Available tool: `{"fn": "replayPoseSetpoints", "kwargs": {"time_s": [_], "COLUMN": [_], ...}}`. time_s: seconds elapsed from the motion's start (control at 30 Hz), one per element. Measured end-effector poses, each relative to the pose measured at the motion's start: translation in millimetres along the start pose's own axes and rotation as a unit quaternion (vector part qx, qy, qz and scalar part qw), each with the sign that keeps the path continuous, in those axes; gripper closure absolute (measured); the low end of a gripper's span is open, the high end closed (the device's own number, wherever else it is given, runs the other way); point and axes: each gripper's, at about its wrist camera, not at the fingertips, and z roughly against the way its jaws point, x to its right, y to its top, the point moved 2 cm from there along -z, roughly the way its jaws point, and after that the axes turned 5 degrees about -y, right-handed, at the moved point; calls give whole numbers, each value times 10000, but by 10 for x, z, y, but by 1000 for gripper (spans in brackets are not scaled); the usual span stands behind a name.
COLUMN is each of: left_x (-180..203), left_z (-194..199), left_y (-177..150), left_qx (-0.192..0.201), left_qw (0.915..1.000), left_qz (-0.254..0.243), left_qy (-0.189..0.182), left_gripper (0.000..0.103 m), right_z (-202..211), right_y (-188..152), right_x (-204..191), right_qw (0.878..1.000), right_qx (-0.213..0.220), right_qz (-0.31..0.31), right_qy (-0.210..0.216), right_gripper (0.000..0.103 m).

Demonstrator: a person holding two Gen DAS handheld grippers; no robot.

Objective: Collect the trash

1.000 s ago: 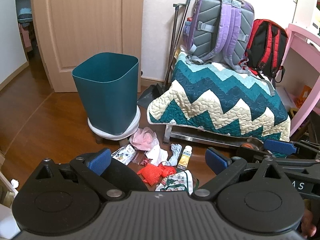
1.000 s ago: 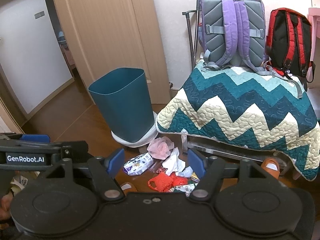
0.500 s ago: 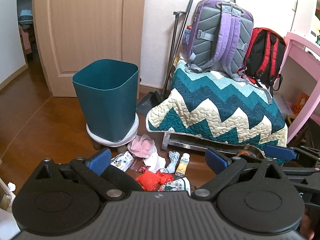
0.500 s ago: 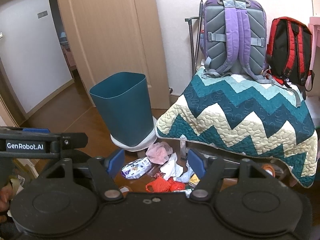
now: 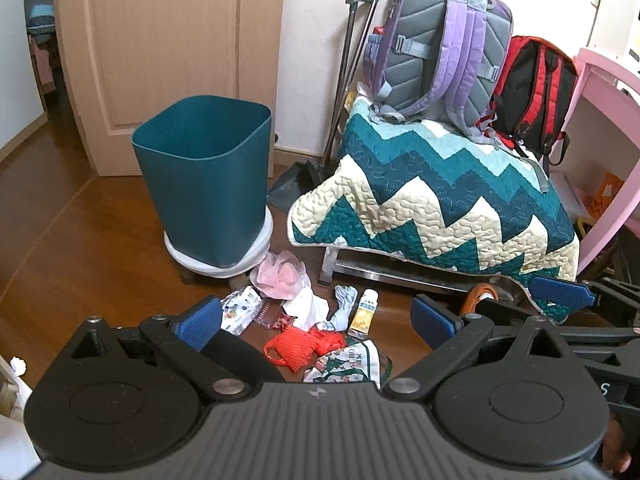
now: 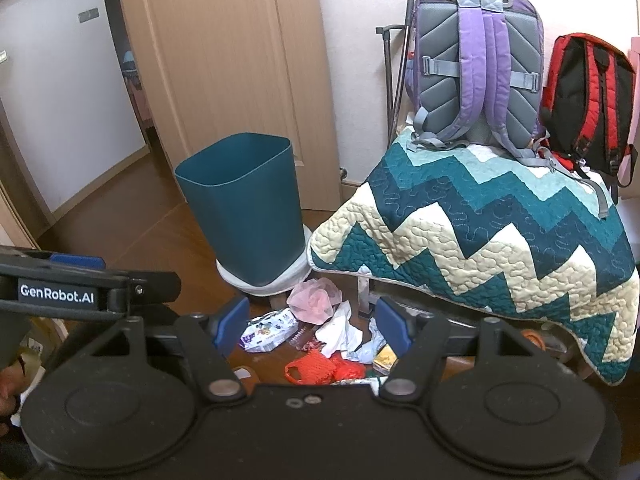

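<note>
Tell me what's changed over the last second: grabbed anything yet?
Nothing grabbed. Both grippers have drawn back and tilted up slightly, so the trash pile sits lower in both views. The left gripper and right gripper stay open and empty; the bin and trash haven't moved.

The left gripper (image 5: 316,320) body hides the near edge of the printed wrapper (image 5: 348,364) and part of the red net bag (image 5: 304,346). The teal bin (image 5: 204,184) interior cannot be seen. At three o'clock, the pink desk (image 5: 600,128) is cut off. Wrapper print is too small to read.
</note>
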Motion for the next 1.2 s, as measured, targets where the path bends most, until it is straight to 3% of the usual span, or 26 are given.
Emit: {"fn": "replayPoseSetpoints", "kwargs": {"time_s": [0.2,0.37,0.53,0.7,0.9,1.03,1.2], "left_x": [-129,-290,-351,-378,-353,-419,-605], "left_z": [-417,-915,-1522,-2215,-3058,-3575,-4178], "left_y": [165,395,603,669,448,209,-101], "left_qx": [-180,-387,-602,-1120,-2027,-2630,-3327], "left_qw": [9998,9988,9972,9921,9777,9634,9399], "left_qz": [34,-30,-258,-487,-466,-299,274], "left_qy": [106,292,373,272,279,425,720], "left_gripper": [2,2,2,2,2,2,2], "right_z": [-385,-886,-1504,-2150,-2839,-3231,-3634], "right_y": [104,231,252,135,-200,-518,-882], "right_x": [126,476,782,962,937,821,671], "right_qw": [9999,9996,9966,9910,9823,9734,9607], "right_qx": [-55,-156,-636,-1165,-1835,-2286,-2656], "right_qz": [92,-155,-481,-644,-365,38,719], "right_qy": [8,-159,-216,-142,96,135,366], "right_gripper": [34,34,34,34,34,35,35]}}
